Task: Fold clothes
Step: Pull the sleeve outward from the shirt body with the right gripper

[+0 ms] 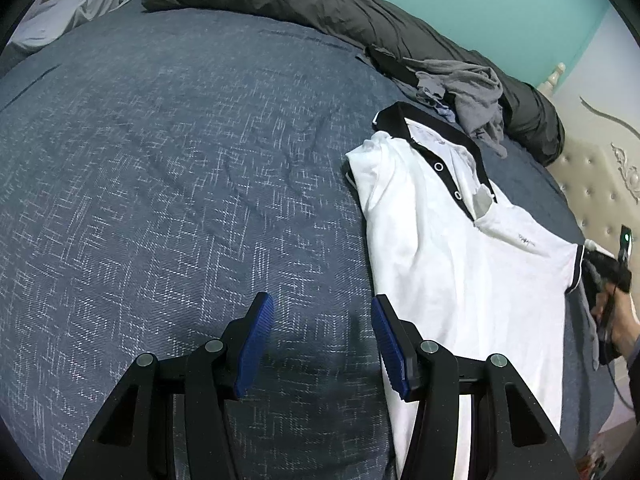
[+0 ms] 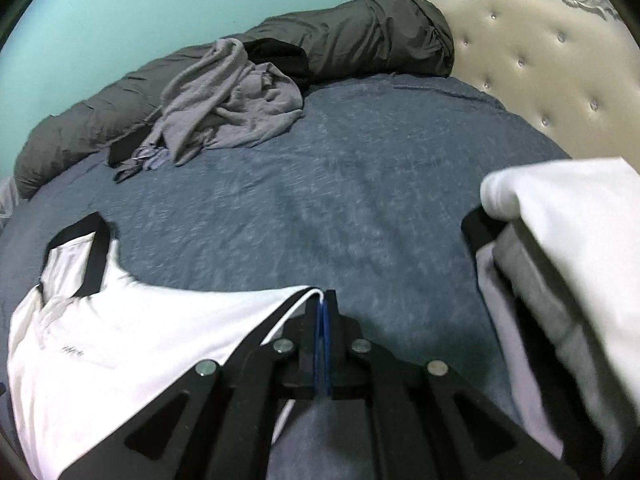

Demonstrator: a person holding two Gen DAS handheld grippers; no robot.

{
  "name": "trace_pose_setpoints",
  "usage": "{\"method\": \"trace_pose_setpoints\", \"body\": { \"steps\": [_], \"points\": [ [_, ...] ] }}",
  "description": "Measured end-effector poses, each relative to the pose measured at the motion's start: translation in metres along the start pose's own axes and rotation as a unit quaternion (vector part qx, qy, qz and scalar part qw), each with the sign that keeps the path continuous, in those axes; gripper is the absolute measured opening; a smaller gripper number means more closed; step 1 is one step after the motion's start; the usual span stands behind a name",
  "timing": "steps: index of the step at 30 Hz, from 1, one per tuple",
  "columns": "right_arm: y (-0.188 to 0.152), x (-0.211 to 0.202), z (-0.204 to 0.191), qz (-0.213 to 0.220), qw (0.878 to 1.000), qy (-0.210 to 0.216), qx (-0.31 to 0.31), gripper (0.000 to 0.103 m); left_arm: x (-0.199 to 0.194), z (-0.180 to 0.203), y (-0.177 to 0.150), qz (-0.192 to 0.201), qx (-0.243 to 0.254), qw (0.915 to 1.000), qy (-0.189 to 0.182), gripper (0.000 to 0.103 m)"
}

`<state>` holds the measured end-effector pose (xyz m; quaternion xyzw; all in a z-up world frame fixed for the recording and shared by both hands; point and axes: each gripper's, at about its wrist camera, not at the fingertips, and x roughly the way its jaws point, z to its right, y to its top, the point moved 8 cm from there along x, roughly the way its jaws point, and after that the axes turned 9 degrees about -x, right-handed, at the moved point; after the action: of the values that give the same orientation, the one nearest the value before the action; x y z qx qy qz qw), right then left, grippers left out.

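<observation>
Our left tool point(image 1: 322, 340) hangs with its blue-padded fingers spread wide and nothing between them, over the blue woven bedspread point(image 1: 180, 184); its right finger sits at the near left edge of the white short-sleeved polo shirt with black collar and black sleeve trim point(image 1: 452, 248), which lies face up ahead and to the right of this tool, collar pointing away from us, its left sleeve already tucked in over the chest. Beyond the collar lies a crumpled grey knit garment point(image 1: 476, 92) against a long dark grey rolled duvet point(image 1: 300, 4). Further right, our right tool point(image 2: 323, 312) is clamped shut on the shirt's black-trimmed right sleeve hem, holding it just off the bed so the cloth runs taut to the left of the tool. To this tool's right stands a stack of folded clothes, white on top over grey and pale layers point(image 2: 560, 240), beside the cream tufted headboard point(image 2: 532, 68). We judge the shirt light, limp and quick to wrinkle, so it will sag wherever it is not held; hems, sleeve trim and shoulder seams give the firmest hold, and the stiffer collar should keep its shape. No containers show in either view, only the bed bearing everything.
</observation>
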<state>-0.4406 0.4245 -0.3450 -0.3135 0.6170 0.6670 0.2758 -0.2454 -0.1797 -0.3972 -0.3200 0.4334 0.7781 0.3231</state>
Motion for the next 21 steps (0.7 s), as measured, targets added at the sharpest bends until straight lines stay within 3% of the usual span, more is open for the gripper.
{"method": "trace_pose_setpoints", "body": {
  "steps": [2,6,7,10,11,15,16,17,19,21],
  "points": [
    [0.002,0.02,-0.002,-0.017,1.0,0.01,0.002,0.001,0.003,0.0,0.0,-0.002,0.004,1.0,0.003,0.055],
    [-0.023,0.062,0.001,-0.103,0.995,0.011,0.011,0.002,0.008,0.001,-0.002,-0.008,0.008,0.9999,0.005,0.055],
    [-0.026,0.064,0.003,-0.1,0.995,0.01,0.018,0.005,0.009,0.001,-0.003,-0.01,0.009,0.9999,0.005,0.055],
    [-0.032,0.052,0.016,-0.079,0.996,-0.002,0.042,0.029,0.009,0.002,-0.004,-0.012,0.01,0.9999,0.003,0.055],
    [-0.034,0.046,0.019,-0.073,0.996,-0.011,0.044,0.033,0.008,0.003,-0.005,-0.011,0.011,0.9999,0.002,0.055],
    [-0.039,0.004,0.014,-0.031,0.998,0.006,0.055,0.034,0.005,0.005,-0.004,-0.008,0.01,0.9999,-0.002,0.055],
    [-0.041,-0.007,0.013,-0.021,0.998,0.012,0.058,0.036,0.004,0.005,-0.004,-0.008,0.01,0.9999,-0.003,0.055],
    [-0.043,-0.016,0.011,-0.015,0.998,0.015,0.06,0.047,0.003,0.006,-0.004,-0.007,0.01,0.9999,-0.004,0.055],
    [-0.051,-0.026,0.009,-0.023,0.997,0.013,0.067,0.048,0.001,0.006,-0.003,-0.005,0.009,0.9999,-0.006,0.055],
    [-0.056,-0.033,-0.001,-0.014,0.993,0.071,0.095,0.048,-0.001,0.007,-0.003,-0.004,0.008,0.9999,-0.008,0.055]
  ]
}}
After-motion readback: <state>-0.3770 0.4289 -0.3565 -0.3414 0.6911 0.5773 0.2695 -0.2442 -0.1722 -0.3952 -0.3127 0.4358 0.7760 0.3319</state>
